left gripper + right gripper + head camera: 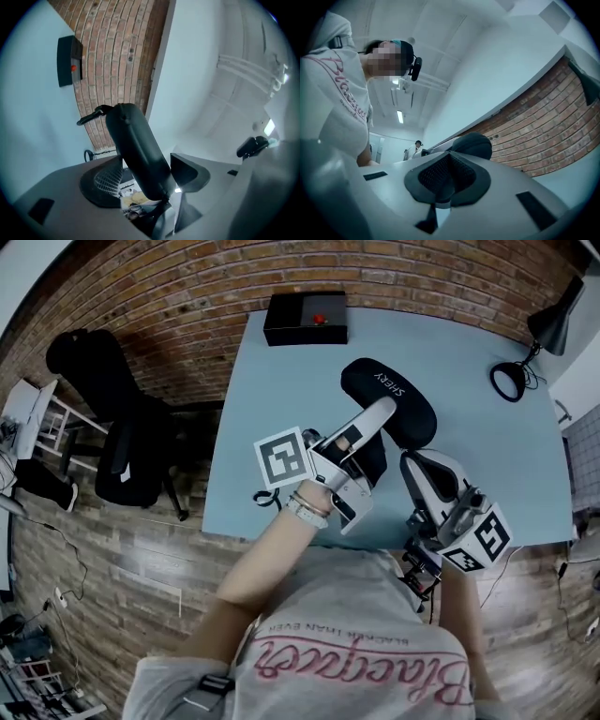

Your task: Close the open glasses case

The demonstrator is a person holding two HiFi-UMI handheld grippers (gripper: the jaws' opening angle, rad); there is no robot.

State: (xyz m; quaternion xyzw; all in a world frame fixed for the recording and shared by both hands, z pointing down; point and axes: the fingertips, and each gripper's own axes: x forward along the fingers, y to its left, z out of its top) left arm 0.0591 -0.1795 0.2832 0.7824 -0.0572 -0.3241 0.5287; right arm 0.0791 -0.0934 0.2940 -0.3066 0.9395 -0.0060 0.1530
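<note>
A black oval glasses case (389, 399) with white lettering lies on the light blue table (281, 390). My left gripper (373, 457) reaches over the case's near end and hides it, so I cannot tell whether the lid is fully down. In the left gripper view the case (136, 145) runs edge-on between the jaws of that gripper (150, 180); they stand apart, with a sliver of light beside the right pad (187, 171). My right gripper (419, 470) hovers just right of the case, and its pads (447, 177) meet on nothing. The case (473, 144) bulges beyond them.
A black box (305, 318) with a red button sits at the table's far edge, and a black desk lamp (525, 352) at the far right. A black office chair (122, 437) stands left of the table. A small black item (265, 498) lies by the near edge.
</note>
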